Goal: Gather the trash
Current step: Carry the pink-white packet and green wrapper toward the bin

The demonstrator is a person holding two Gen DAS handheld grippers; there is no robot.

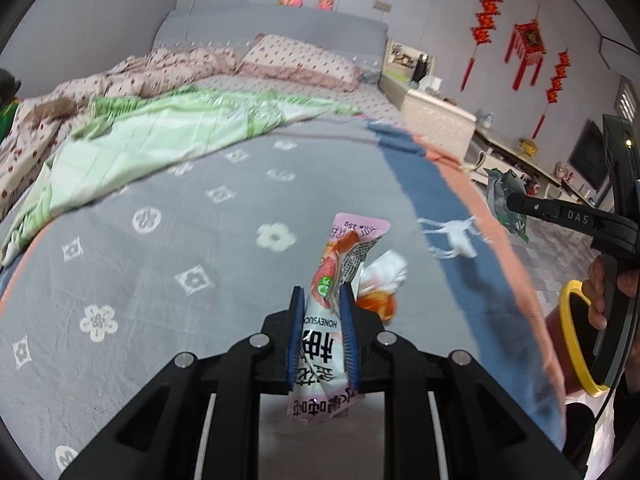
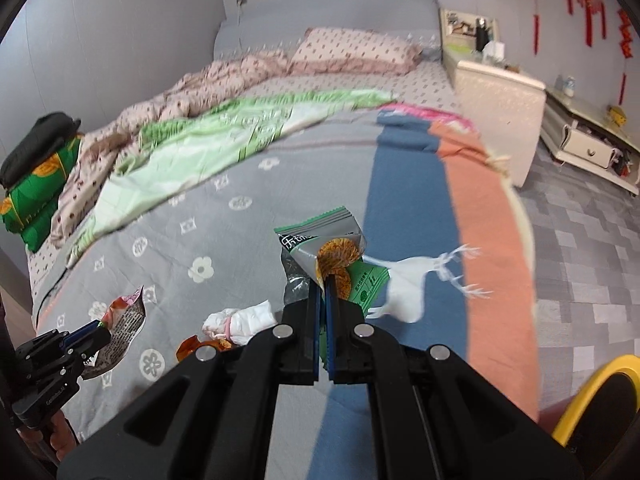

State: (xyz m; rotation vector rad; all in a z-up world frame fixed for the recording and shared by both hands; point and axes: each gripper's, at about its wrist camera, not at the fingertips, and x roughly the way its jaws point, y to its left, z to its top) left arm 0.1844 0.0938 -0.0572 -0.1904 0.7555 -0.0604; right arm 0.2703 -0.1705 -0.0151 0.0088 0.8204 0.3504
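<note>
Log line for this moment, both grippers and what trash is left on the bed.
left gripper: shut on pink wrapper | right gripper: shut on green wrapper | on bed: crumpled tissue, orange wrapper

Soft, even indoor light fills both views — no hard shadows and no glare. Fisheye distortion bends the bed and the walls toward the rims, where black vignette corners close in. Motion blur smears the green quilt and the floor tiles — the gripper frames nearest the lenses stay sharp
</note>
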